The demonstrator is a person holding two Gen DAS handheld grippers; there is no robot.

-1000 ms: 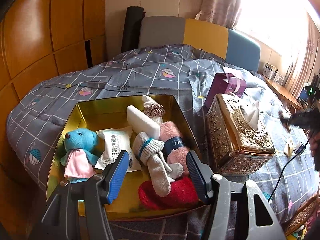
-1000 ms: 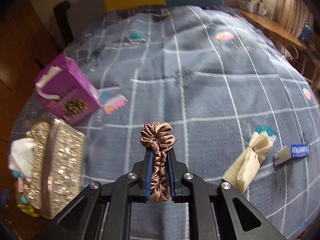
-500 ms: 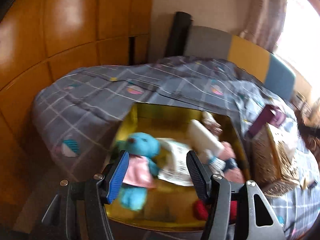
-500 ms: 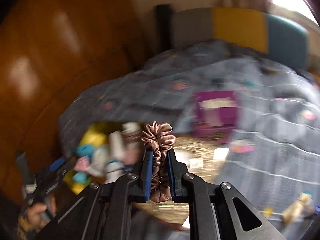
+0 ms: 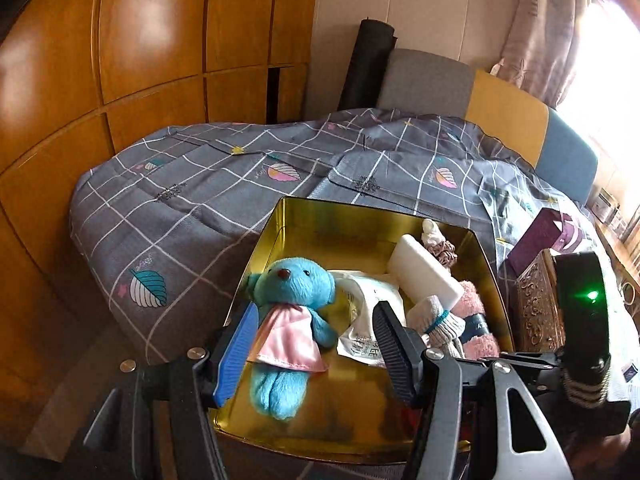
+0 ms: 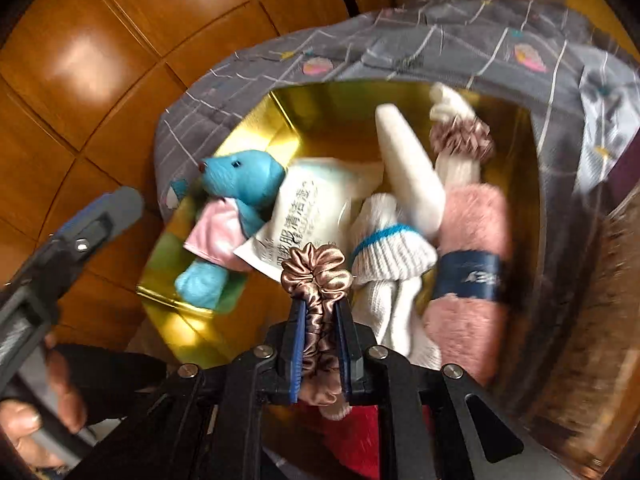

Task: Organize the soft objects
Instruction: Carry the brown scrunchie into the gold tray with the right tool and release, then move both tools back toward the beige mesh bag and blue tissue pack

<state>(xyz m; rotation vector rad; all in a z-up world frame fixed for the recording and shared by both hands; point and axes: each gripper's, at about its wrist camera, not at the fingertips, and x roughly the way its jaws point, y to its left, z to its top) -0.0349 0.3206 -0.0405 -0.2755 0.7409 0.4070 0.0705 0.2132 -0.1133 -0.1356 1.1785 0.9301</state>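
Pinching a ruffled satin scrunchie (image 6: 316, 280) (rose-brown), right gripper (image 6: 318, 344) above gold tin (image 6: 256, 128), left gripper (image 5: 316, 348) spread

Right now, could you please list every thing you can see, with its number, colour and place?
gold tin: 1, gold, on the bed.
teddy bear: 1, blue with pink dress, tin's left side.
white packet: 1, white, printed text, beside the bear.
white block: 1, white, tin's middle.
white socks: white with blue stripe, count unclear, tin's middle.
pink fluffy socks: pink, dark band, count unclear, tin's right side.
mauve scrunchie: 1, tin's far corner.
red fluffy item: 1, red, tin's near edge.
brown scrunchie: 1, clamped above the tin.
ornate box: 1, bronze, right of the tin.
purple box: 1, behind it.
quilt: 1, grey checked.
left gripper: open, above the bear.
right gripper: shut on the brown scrunchie.
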